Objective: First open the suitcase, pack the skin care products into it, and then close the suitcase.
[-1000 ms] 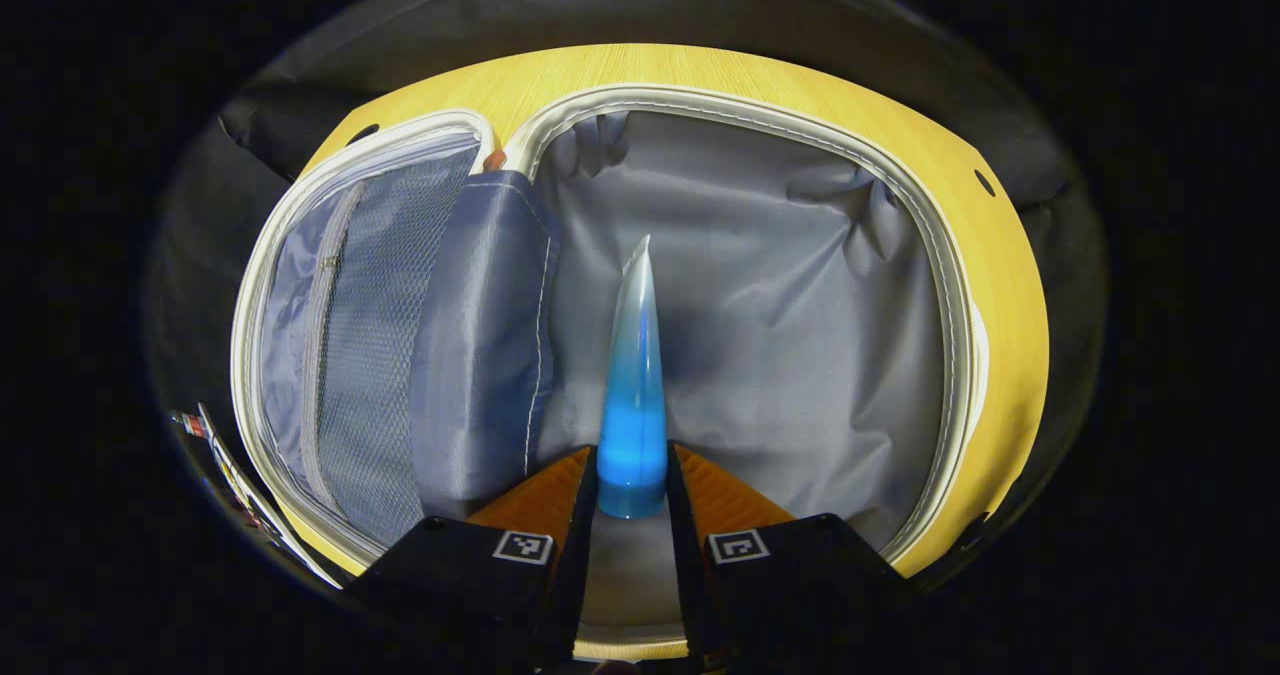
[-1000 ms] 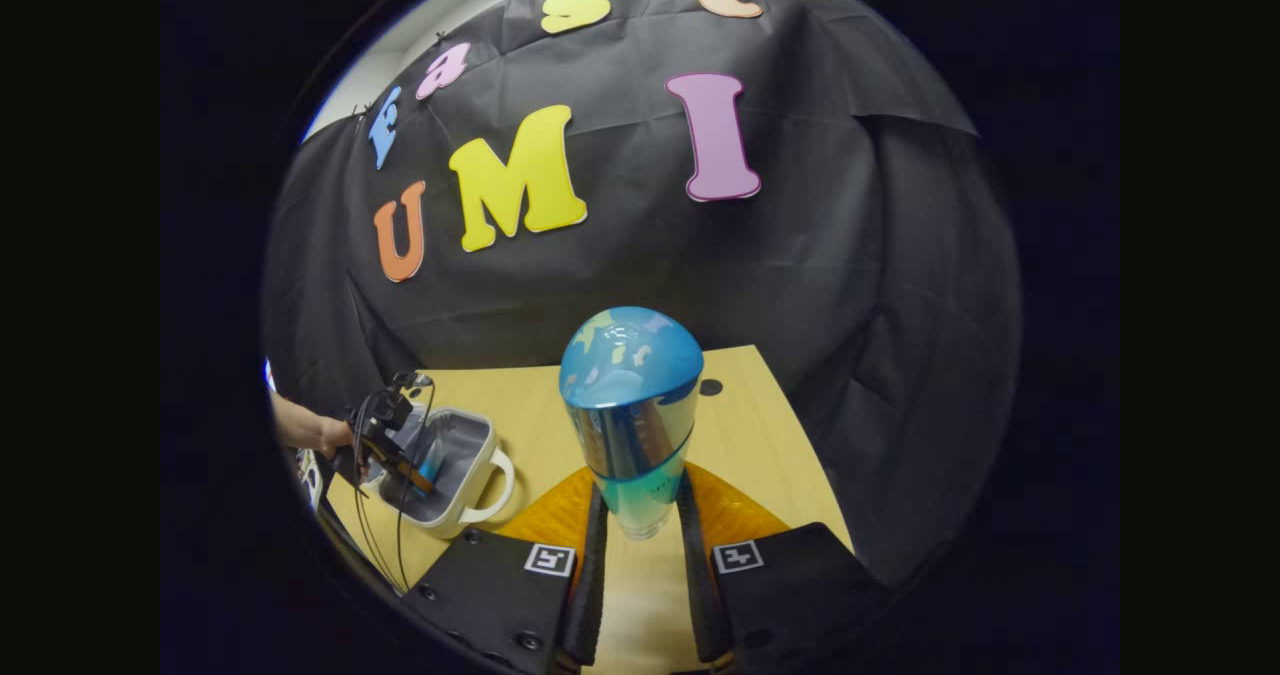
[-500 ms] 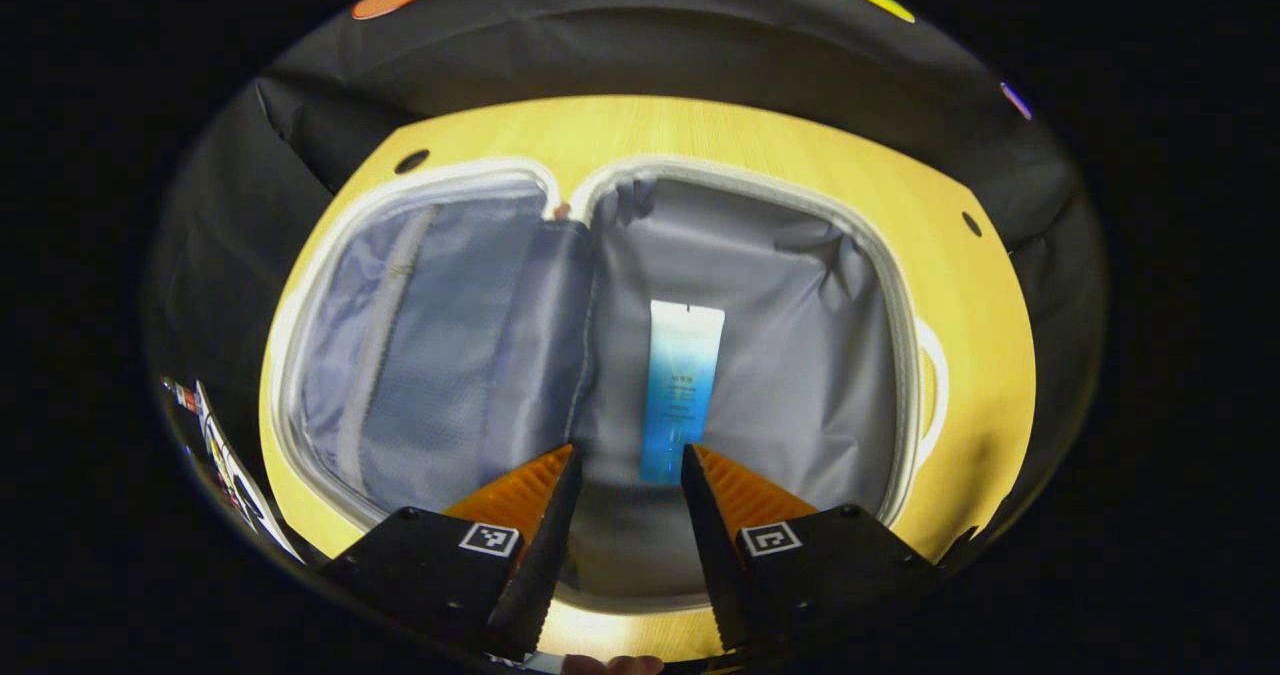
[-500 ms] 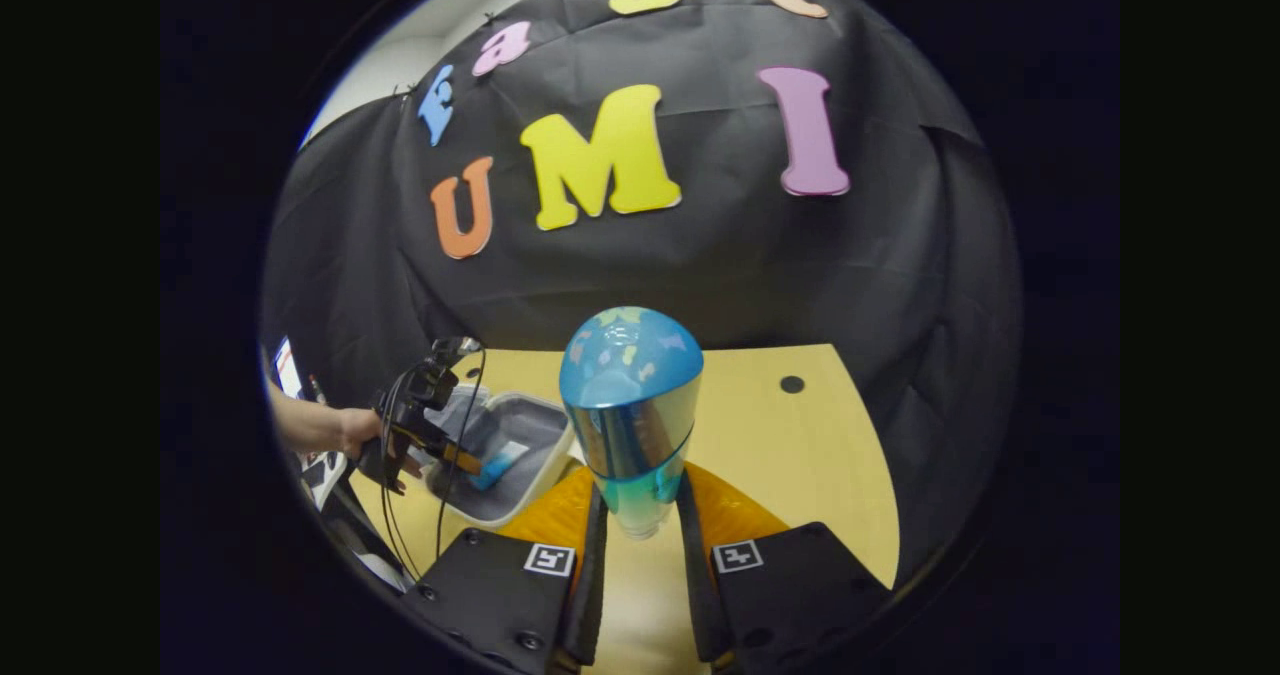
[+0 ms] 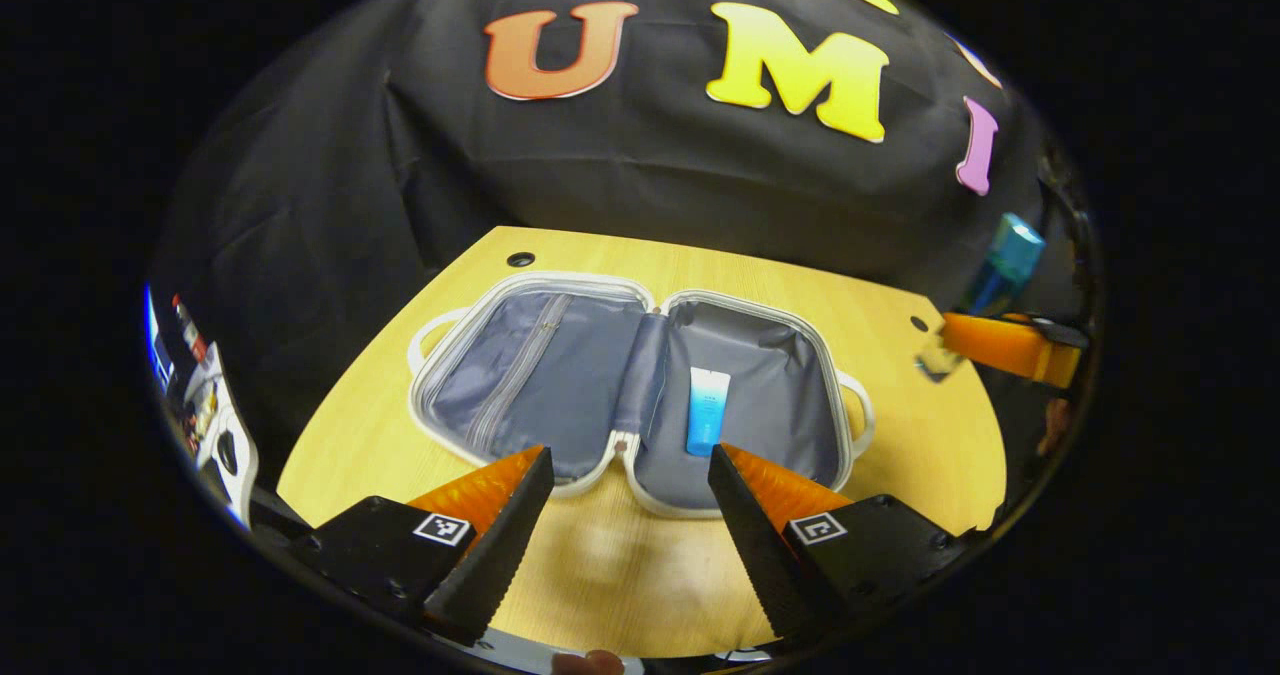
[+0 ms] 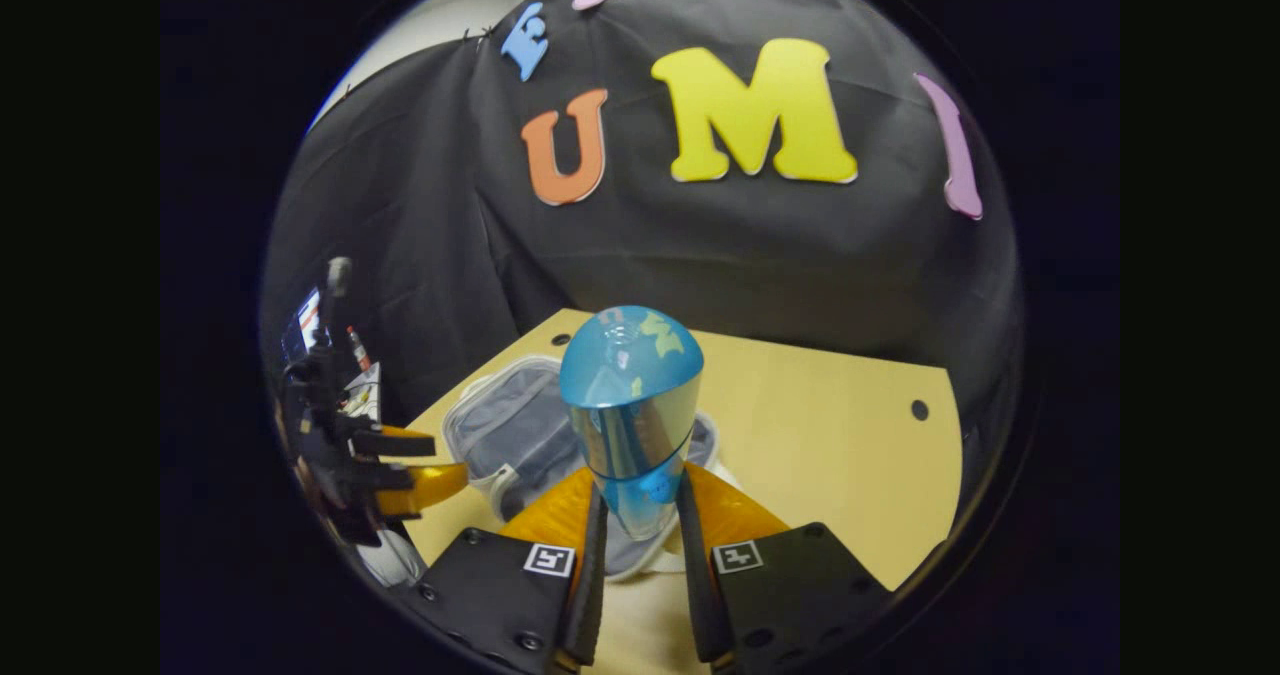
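Observation:
The small white suitcase [image 5: 520, 380] lies open flat on the wooden table, its grey lining up. A blue-and-white tube [image 5: 707, 411] lies in its right half. My left gripper [image 5: 630, 515] hangs open above the table's near edge, nothing between its fingers. My right gripper [image 6: 640, 535] is shut on a blue bottle with a shiny cap [image 6: 631, 405], held upright above the suitcase [image 6: 500, 425]. In the left gripper view that bottle [image 5: 1000, 270] and the right gripper [image 5: 1005, 345] appear at the far right. The right gripper view has the left gripper [image 6: 405, 465] at its left.
The wooden table [image 5: 600, 575] has round holes near its back corners [image 5: 520, 258]. Black cloth walls the booth behind it. Some clutter stands off the table's left side [image 5: 200, 405].
My left gripper let go of the tube, which now lies in the suitcase, then pulled back and up. My right gripper has carried the bottle over toward the suitcase.

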